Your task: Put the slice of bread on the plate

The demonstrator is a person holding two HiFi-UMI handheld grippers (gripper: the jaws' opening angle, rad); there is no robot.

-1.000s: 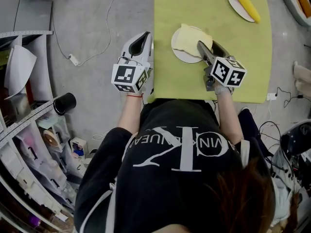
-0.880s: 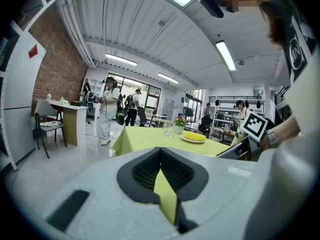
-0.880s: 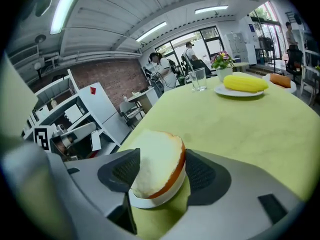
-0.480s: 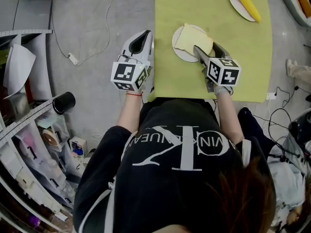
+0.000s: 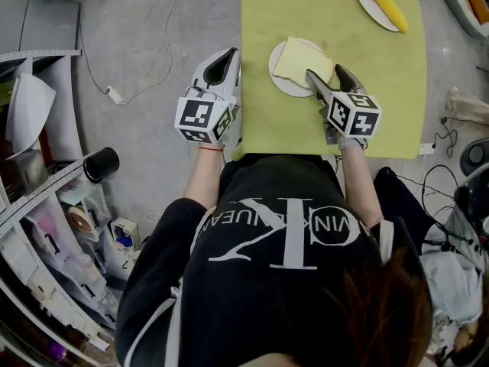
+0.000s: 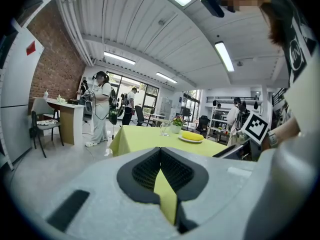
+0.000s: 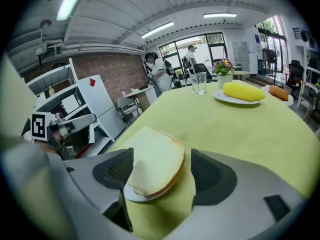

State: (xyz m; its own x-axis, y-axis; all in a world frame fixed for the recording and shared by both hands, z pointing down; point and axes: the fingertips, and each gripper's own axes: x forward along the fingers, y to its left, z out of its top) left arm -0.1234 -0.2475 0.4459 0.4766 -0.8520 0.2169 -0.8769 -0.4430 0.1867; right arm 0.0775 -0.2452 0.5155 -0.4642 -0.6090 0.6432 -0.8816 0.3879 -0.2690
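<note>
A slice of white bread (image 5: pixel 300 58) lies flat on a small white plate (image 5: pixel 278 81) near the front of the green table (image 5: pixel 260 121). My right gripper (image 5: pixel 325 72) points at the plate's right side, its jaws opening. In the right gripper view the bread (image 7: pixel 156 160) sits on the plate (image 7: pixel 134 194) between the spread jaws of the right gripper (image 7: pixel 162 172), and the pads do not press on it. My left gripper (image 5: pixel 222 60) hangs shut and empty off the table's left edge. In its own view the left gripper (image 6: pixel 161 170) aims level past the table.
A second plate with a yellow cob of corn (image 5: pixel 390 8) stands at the far right of the table. A glass (image 7: pixel 198 83) and a flower pot (image 7: pixel 223 67) stand farther back. On the floor at left are a cable (image 5: pixel 114 93), shelving and a black cylinder (image 5: pixel 101 163).
My right gripper's jaws have spread apart and let go of the bread, which now rests on the plate. The left gripper has stayed put.
</note>
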